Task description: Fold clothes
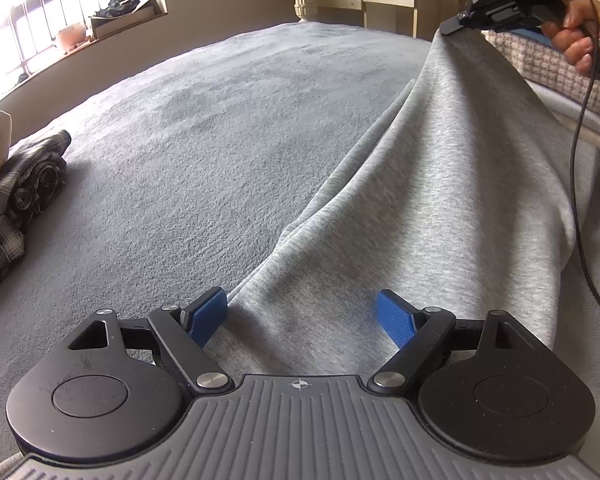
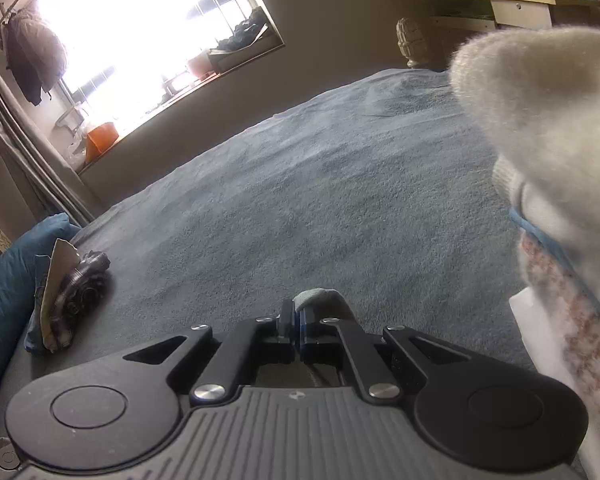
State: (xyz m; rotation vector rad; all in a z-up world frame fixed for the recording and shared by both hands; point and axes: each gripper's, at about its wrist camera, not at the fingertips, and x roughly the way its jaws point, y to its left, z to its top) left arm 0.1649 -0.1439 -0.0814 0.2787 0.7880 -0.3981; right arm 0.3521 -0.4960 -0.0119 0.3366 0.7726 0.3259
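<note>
Step in hand, as I read it: spreading/lifting the garment before any fold is made. The grey sweatshirt (image 1: 440, 184) is stretched w/ 1 end raised at upper right and the rest sloping down toward the left gripper (image 1: 300, 316), draped over the bed (image 1: 200, 140) w/ its grey-blue blanket. Right gripper (image 1: 454, 26) has its jaws clamped tight on a pinch of the grey fabric; the right wrist view shows a small tuft of it poking out between the closed pads (image 2: 300, 330). Left gripper's jaws stand wide, blue pads either side of the cloth near its lower edge, not pressing on it as far as I can see. A crumpled plaid shirt (image 1: 16, 196) lies at the left edge of the bed, well apart. Next move prob. calls for the left jaws to close on the near edge, so both corners are held & the piece can be laid flat, w/o dragging the blanket up too.
</note>
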